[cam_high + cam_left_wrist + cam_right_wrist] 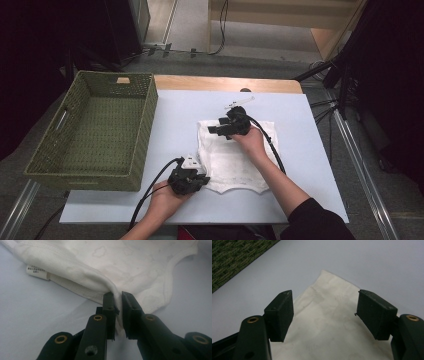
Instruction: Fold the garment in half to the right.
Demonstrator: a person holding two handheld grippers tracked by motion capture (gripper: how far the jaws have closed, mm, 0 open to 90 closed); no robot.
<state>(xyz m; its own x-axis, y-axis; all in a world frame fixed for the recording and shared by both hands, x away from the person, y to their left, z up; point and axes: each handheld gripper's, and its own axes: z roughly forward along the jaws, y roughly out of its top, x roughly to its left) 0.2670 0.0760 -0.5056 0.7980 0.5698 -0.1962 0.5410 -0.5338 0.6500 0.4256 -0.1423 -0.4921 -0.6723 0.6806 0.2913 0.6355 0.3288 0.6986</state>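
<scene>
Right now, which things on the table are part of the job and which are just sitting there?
In the job:
- white garment, flat on the table
- left gripper, pinching a fold of its edge
- right gripper, open over its far corner

Lying about:
- green woven basket, holding nothing, left of the garment
- care label

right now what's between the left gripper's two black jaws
A pinched fold of the white cotton garment, seen in the left gripper view; the left gripper is shut on it.
</scene>
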